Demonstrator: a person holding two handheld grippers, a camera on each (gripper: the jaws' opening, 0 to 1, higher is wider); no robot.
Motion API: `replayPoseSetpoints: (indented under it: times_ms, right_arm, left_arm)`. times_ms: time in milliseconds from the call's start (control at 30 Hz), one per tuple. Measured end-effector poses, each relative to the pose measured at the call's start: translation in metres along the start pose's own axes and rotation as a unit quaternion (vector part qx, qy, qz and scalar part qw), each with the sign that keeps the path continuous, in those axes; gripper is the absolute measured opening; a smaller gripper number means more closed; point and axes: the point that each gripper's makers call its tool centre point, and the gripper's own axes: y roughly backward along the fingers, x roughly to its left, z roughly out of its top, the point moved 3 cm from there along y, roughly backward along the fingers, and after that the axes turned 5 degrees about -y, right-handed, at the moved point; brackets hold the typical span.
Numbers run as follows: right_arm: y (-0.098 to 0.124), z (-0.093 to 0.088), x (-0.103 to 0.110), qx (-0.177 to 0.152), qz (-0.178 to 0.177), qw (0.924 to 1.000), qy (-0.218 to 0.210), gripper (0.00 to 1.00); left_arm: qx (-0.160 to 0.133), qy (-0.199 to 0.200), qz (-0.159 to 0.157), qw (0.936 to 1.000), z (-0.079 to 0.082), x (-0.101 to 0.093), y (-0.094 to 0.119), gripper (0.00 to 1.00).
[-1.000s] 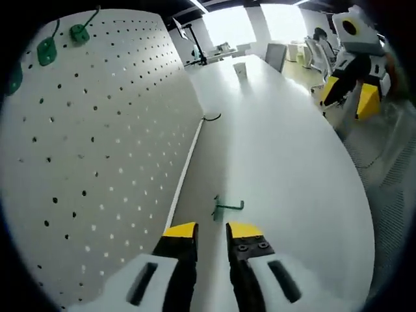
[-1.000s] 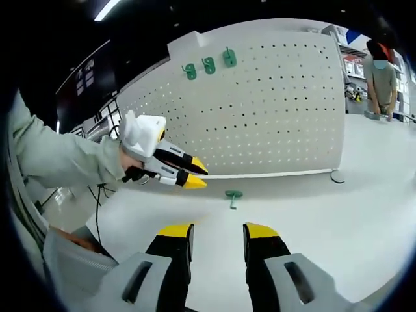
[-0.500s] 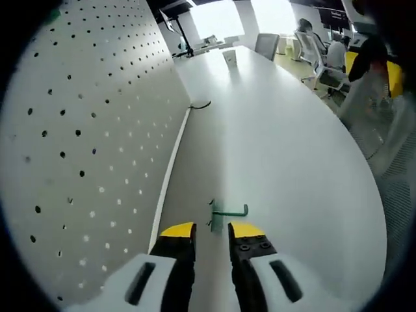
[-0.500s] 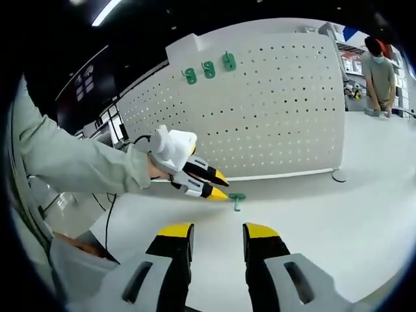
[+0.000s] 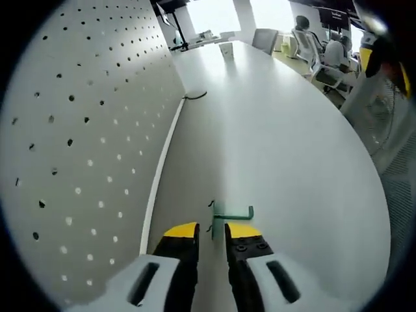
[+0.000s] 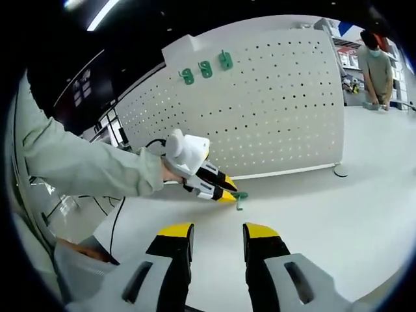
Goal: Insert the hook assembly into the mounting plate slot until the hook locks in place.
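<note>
Pale green sleeve (image 6: 84, 172); black jaws tipped yellow.

Green hook (image 5: 229, 214) base hidden between left gripper (image 5: 209, 229) tips.

The left gripper view looks low along the table (image 5: 273, 130), close beside the pegboard (image 5: 78, 130). The right gripper view faces the pegboard (image 6: 273, 110) from farther back. Both see the green hook (image 5: 231, 213) (image 6: 240, 197).

A white tabletop (image 5: 279, 149) carries a small cup (image 5: 226, 51) at 12 o'clock; office chairs (image 5: 312, 55) stand at 2 o'clock.
</note>
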Motion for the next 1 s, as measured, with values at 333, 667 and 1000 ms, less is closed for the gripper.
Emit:
replayPoseSetpoints:
  times_ms: [333, 667, 1000]
  right_arm:
    - [0.001, 0.003, 0.001, -0.008, -0.002, 1.0, -0.006, 0.28]
    - [0.0, 0.004, 0.0, -0.008, -0.007, 0.9999, -0.006, 0.3]
    - [0.002, 0.012, 0.005, -0.015, -0.004, 0.9999, 0.003, 0.31]
  left_arm:
    - [0.0, 0.018, -0.014, 0.9997, -0.001, 0.001, -0.007, 0.05]
    - [0.001, 0.012, -0.005, 0.9999, 0.001, -0.001, -0.007, 0.03]
    - [-0.049, 0.035, 0.027, 0.9978, 0.019, 0.001, 0.018, 0.03]
